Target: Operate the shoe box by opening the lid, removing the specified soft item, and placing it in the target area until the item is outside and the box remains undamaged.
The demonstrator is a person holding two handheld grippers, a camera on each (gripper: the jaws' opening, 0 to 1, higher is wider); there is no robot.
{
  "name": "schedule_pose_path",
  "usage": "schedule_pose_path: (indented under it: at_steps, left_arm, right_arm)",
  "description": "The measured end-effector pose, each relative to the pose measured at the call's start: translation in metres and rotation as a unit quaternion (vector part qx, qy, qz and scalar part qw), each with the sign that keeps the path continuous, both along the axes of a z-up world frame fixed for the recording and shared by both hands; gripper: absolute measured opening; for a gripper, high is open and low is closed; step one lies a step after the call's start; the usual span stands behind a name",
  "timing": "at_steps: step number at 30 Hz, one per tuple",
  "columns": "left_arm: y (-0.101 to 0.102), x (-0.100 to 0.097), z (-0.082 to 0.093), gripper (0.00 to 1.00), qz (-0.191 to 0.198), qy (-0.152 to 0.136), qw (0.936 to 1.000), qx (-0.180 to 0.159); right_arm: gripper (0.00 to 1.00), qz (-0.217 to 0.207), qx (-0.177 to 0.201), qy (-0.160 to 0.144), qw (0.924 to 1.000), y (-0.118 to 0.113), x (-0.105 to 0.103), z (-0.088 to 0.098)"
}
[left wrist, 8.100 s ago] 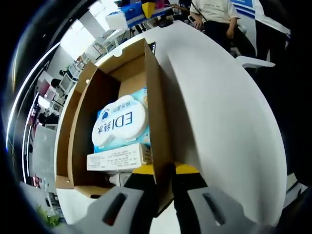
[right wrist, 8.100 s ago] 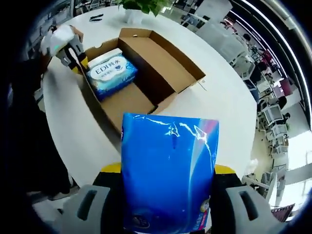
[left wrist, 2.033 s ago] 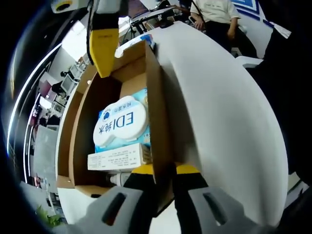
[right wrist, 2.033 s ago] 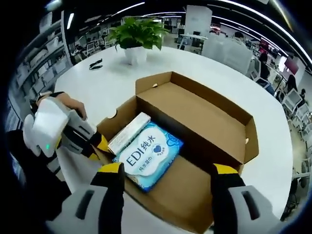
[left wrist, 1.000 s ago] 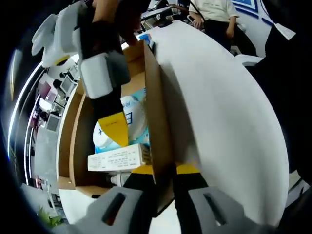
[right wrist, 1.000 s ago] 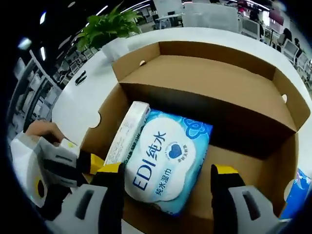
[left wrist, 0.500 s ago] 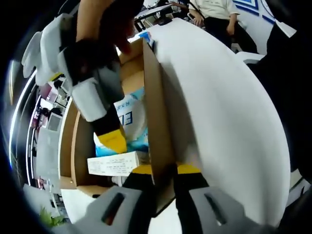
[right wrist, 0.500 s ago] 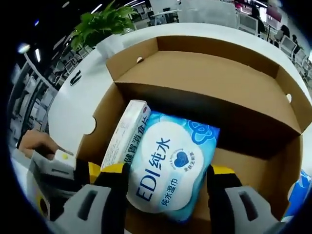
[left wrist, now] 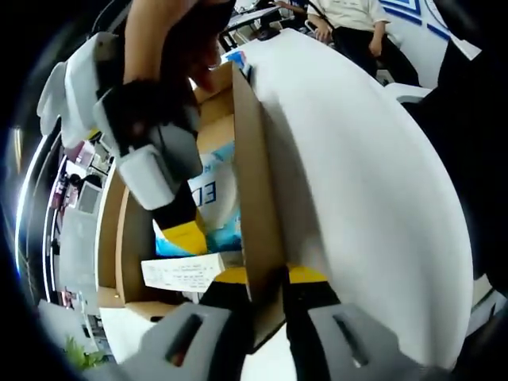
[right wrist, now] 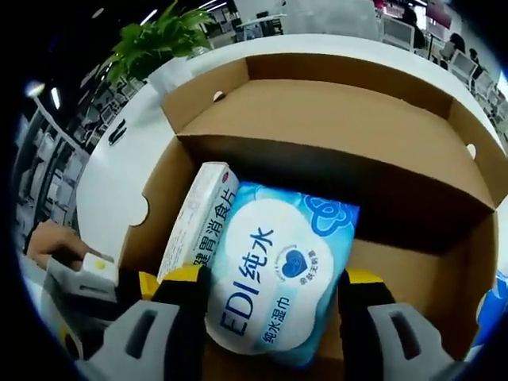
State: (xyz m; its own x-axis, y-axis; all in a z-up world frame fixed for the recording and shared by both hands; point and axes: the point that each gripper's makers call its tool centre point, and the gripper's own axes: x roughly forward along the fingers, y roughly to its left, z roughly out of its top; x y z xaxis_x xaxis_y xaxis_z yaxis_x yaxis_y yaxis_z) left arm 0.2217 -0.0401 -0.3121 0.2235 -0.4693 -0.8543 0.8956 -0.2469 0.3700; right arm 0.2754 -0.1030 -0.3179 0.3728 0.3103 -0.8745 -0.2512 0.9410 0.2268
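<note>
The open brown shoe box [right wrist: 333,119] lies on a white table, its lid folded back. Inside lie a light-blue wet-wipes pack [right wrist: 274,274] and, beside it, a long white carton [right wrist: 197,214]. My right gripper [right wrist: 270,298] is open and low in the box, one yellow-tipped finger on either side of the pack. In the left gripper view its yellow fingertip [left wrist: 184,234] hangs over the wipes pack [left wrist: 221,198], just above the white carton [left wrist: 184,271]. My left gripper [left wrist: 266,278] is shut on the box's side wall [left wrist: 252,175]; it appears again as the left gripper [right wrist: 87,294], held by a hand.
A blue plastic pack [right wrist: 486,305] lies on the table past the box's right end. A potted plant [right wrist: 155,40] stands on the far side of the table. The white tabletop [left wrist: 357,175] stretches right of the box. Seated people [left wrist: 349,20] are beyond the table's edge.
The right gripper no longer holds the blue pack, which now lies beside the box. It has come down into the box and straddles the wipes pack. The left gripper kept its grip.
</note>
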Motion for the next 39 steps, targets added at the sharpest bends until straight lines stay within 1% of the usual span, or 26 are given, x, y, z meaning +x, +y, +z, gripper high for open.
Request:
schedule_pose_path:
  at_steps: [8,15,19,24,26,39]
  left_arm:
    - [0.0002,-0.0014,-0.0006,0.13,0.001,-0.001,1.0,0.003]
    - [0.0007,-0.0018,-0.0006,0.13,0.001,-0.002,1.0,0.002]
    - [0.0011,-0.0018,-0.0007,0.13,0.001,-0.002,1.0,0.002]
    - [0.0012,-0.002,-0.0009,0.13,0.002,-0.001,1.0,0.007]
    - [0.001,-0.002,-0.0017,0.13,-0.001,-0.005,0.9999,0.012]
    - [0.0023,-0.0011,-0.0011,0.13,0.0,-0.007,0.9999,0.013]
  right_arm:
    - [0.69,0.002,0.004,0.008,1.0,0.0004,0.0022,-0.0024]
    - [0.69,0.002,0.008,0.007,0.9999,0.0017,0.0032,-0.0035]
    - [0.69,0.002,0.009,0.006,0.9999,0.0017,0.0074,-0.0027]
    - [0.69,0.003,0.005,0.01,0.9999,0.002,0.0059,-0.0035]
    - [0.69,0.005,0.0,0.011,0.9999,0.0028,0.0028,-0.0031]
    - [0.69,0.014,0.01,0.021,0.9996,0.0049,-0.0005,-0.0035]
